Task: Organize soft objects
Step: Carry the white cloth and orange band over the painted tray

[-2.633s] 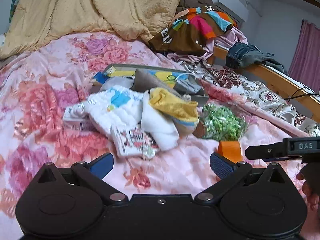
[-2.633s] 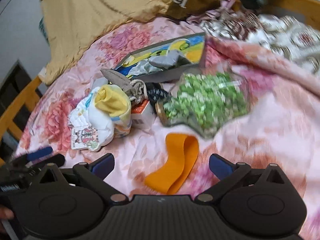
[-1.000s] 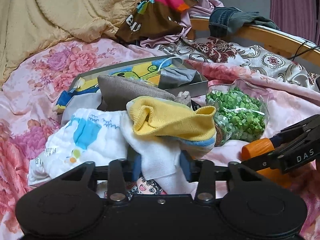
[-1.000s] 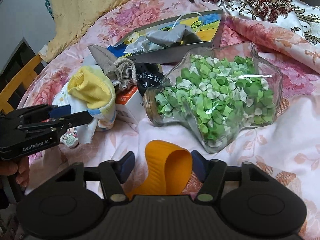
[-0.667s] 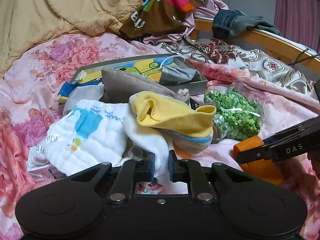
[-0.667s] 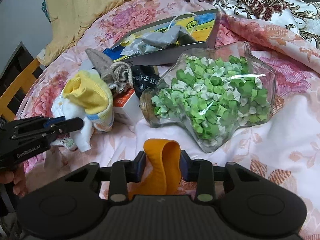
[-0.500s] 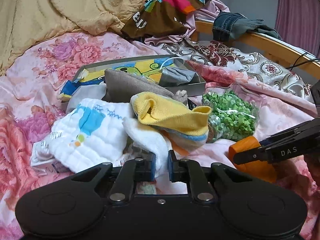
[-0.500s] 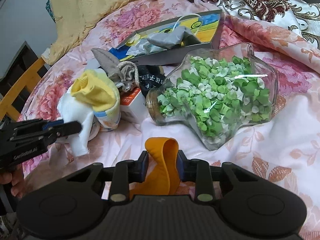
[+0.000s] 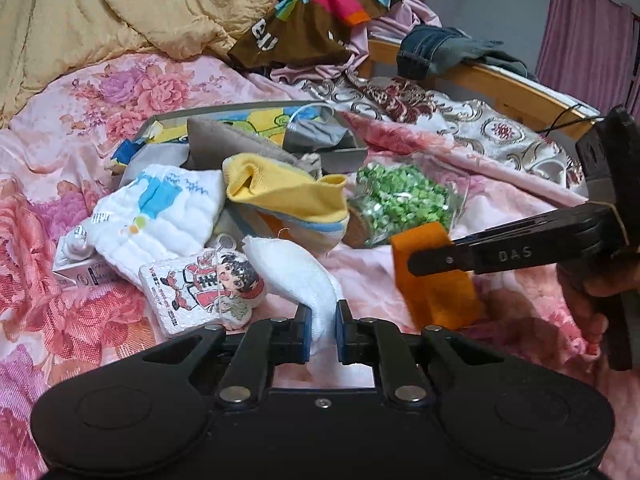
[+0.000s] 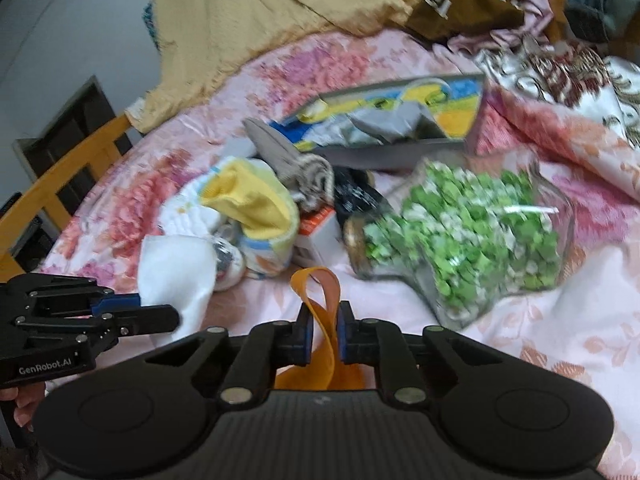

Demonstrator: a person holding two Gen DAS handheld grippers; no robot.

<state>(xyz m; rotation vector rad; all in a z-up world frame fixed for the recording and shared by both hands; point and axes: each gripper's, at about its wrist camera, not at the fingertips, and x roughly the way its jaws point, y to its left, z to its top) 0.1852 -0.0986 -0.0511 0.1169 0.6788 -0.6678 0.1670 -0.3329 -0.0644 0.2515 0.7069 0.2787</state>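
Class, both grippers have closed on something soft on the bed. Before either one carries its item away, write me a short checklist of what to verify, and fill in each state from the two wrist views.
1. Left gripper shut on the white cloth: ok, cloth pinched between its fingers.
2. Right gripper shut on the orange band: ok; its fingers have just been closing with the band between them.
3. White cloth free of the yellow sock: ok, it lies apart from the sock.
4. Orange band clear of the glass jar of green pieces: ok, a gap shows.
5. The two grippers apart from each other: ok.
6. Room in the open box for both items: cannot tell.
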